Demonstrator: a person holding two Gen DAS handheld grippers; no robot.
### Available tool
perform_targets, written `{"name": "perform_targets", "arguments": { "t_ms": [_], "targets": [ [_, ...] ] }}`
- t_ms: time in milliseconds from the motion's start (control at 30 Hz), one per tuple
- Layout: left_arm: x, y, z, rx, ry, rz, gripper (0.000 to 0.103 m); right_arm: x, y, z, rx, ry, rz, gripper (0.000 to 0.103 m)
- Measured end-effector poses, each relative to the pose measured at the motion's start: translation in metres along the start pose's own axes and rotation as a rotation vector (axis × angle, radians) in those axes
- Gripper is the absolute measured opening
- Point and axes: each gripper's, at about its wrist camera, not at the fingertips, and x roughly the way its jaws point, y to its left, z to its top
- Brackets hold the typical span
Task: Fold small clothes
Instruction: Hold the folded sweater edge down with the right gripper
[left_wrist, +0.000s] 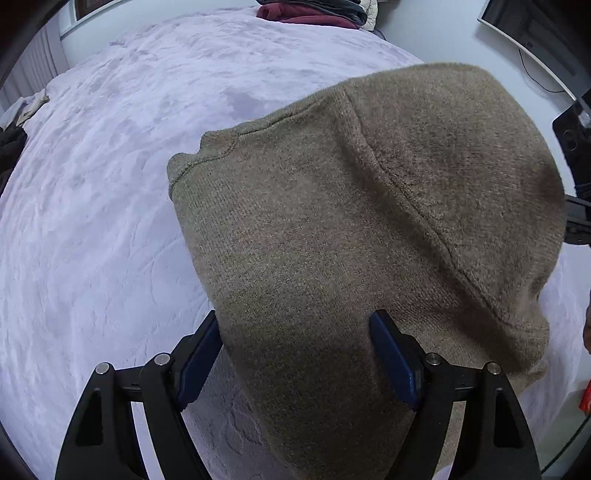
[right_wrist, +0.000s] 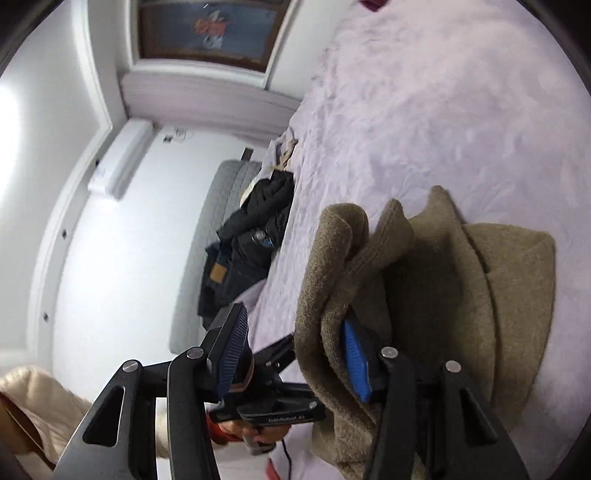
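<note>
A brown knitted garment (left_wrist: 351, 229) lies partly folded on the pale lilac bed cover (left_wrist: 110, 184). My left gripper (left_wrist: 295, 354) is open, its blue-padded fingers (left_wrist: 391, 358) spread on either side of the garment's near end, with cloth between them. In the right wrist view the same garment (right_wrist: 443, 280) is bunched up in folds. My right gripper (right_wrist: 291, 350) is open, and its right finger (right_wrist: 354, 362) is tucked into a fold of the cloth. The left gripper's black body (right_wrist: 273, 406) shows below it, held by a hand.
A dark red and black pile of clothes (left_wrist: 314, 13) sits at the bed's far edge. Dark clothes (right_wrist: 251, 251) lie heaped beside the bed against a grey headboard. A monitor (left_wrist: 535, 33) and black equipment stand at the right. The wide bed cover (right_wrist: 443, 110) stretches beyond the garment.
</note>
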Motion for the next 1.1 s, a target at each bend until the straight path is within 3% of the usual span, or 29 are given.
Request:
{"name": "perform_targets", "arguments": {
  "t_ms": [100, 200, 300, 400, 567, 600, 633, 667, 733, 867, 967, 1000, 1067, 1100],
  "targets": [
    [0.002, -0.004, 0.002, 0.023, 0.003, 0.020, 0.081, 0.000, 0.014, -0.001, -0.075, -0.002, -0.110, 0.055],
    [0.005, -0.007, 0.003, 0.042, 0.009, 0.038, 0.081, -0.002, 0.004, 0.007, -0.060, -0.032, -0.164, 0.055],
    [0.007, -0.007, 0.005, 0.047, 0.017, 0.040, 0.082, 0.007, 0.009, -0.003, -0.107, 0.005, -0.245, 0.055],
    [0.009, -0.008, 0.009, 0.048, 0.023, 0.044, 0.083, -0.003, -0.022, -0.017, -0.006, 0.027, -0.363, 0.055],
    [0.010, -0.007, 0.013, 0.037, 0.025, 0.040, 0.084, -0.028, -0.049, -0.035, 0.110, 0.022, -0.314, 0.055],
    [0.010, -0.007, 0.014, 0.036, 0.028, 0.040, 0.084, -0.029, -0.051, -0.036, 0.127, 0.032, -0.307, 0.049],
    [0.009, -0.008, 0.015, 0.035, 0.032, 0.041, 0.084, -0.025, -0.053, -0.035, 0.138, 0.048, -0.299, 0.022],
    [0.007, -0.008, 0.017, 0.038, 0.038, 0.038, 0.084, -0.022, -0.050, -0.034, 0.131, 0.066, -0.299, 0.014],
    [-0.001, -0.011, 0.013, 0.066, 0.042, 0.024, 0.083, -0.019, -0.032, -0.033, 0.066, 0.077, -0.312, 0.013],
    [-0.013, -0.016, -0.004, 0.127, 0.058, -0.021, 0.084, -0.033, -0.011, -0.044, 0.035, 0.079, -0.331, 0.013],
    [-0.004, -0.021, -0.020, 0.142, 0.088, -0.016, 0.084, -0.032, -0.040, -0.062, 0.073, 0.160, -0.557, 0.017],
    [-0.001, -0.020, -0.022, 0.120, 0.089, -0.020, 0.084, -0.033, -0.051, -0.066, 0.108, 0.162, -0.555, 0.018],
    [0.002, -0.013, -0.022, 0.059, 0.089, -0.040, 0.084, -0.050, -0.053, -0.063, 0.169, 0.058, -0.468, 0.027],
    [0.003, -0.011, -0.024, 0.035, 0.091, -0.053, 0.084, -0.058, -0.050, -0.059, 0.168, 0.009, -0.442, 0.044]
  ]
}}
